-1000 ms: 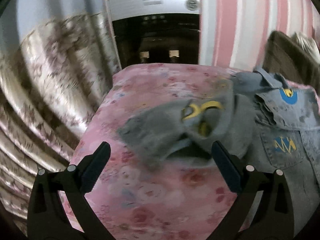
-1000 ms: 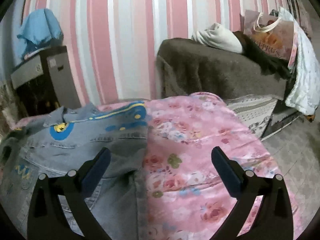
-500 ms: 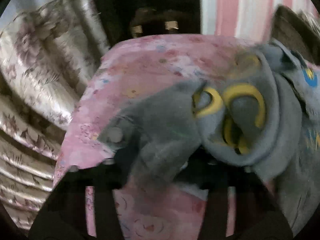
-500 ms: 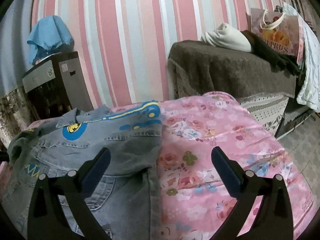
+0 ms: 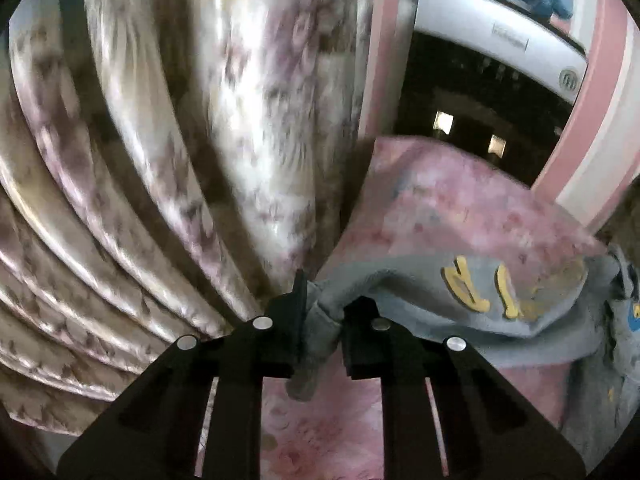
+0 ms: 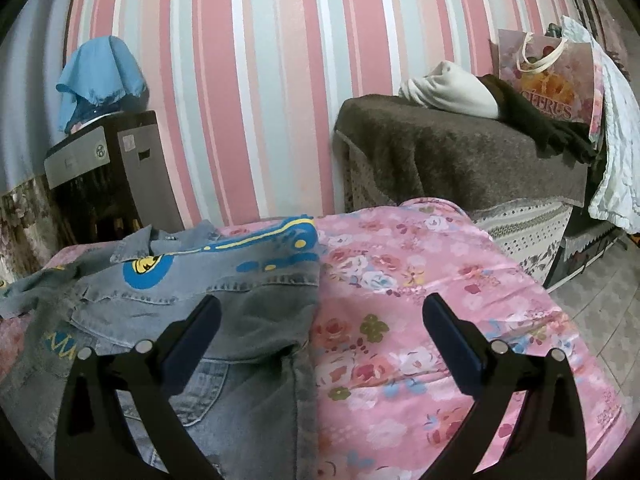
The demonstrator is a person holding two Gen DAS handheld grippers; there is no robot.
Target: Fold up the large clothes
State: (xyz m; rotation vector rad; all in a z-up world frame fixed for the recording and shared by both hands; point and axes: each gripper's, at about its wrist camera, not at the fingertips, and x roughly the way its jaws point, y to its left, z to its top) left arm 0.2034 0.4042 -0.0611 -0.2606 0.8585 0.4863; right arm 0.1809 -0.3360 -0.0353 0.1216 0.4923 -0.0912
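The left gripper (image 5: 322, 320) has its jaws pressed together on the cuff end of a grey denim sleeve with yellow letter patches (image 5: 472, 300), a bunch of cloth hanging down between the 2 fingers. The sleeve runs from the jaws to the right, lifted off the pink floral bedspread (image 5: 440, 216), toward the rest of the garment at the right edge of that view. Just left of the pinch the bedspread's edge falls away, and the beige floral curtain (image 5: 160, 160) hangs in folds close beside it, leaving little room on that side. Beyond the far edge stands a black and white water dispenser (image 5: 492, 64).

The right gripper (image 6: 320, 328) hovers with its jaws spread wide, holding nothing, above the right side edge of the grey denim jacket with blue and yellow patches (image 6: 224, 296). The jacket lies flat on the left half of the bedspread; its straight right edge runs down the middle. To the right of that edge the bedspread lies bare out to its own border, with a tiled floor (image 6: 600, 308) past it. A brown blanket-covered sofa (image 6: 440, 152) stands behind, against the pink striped wall (image 6: 248, 80).
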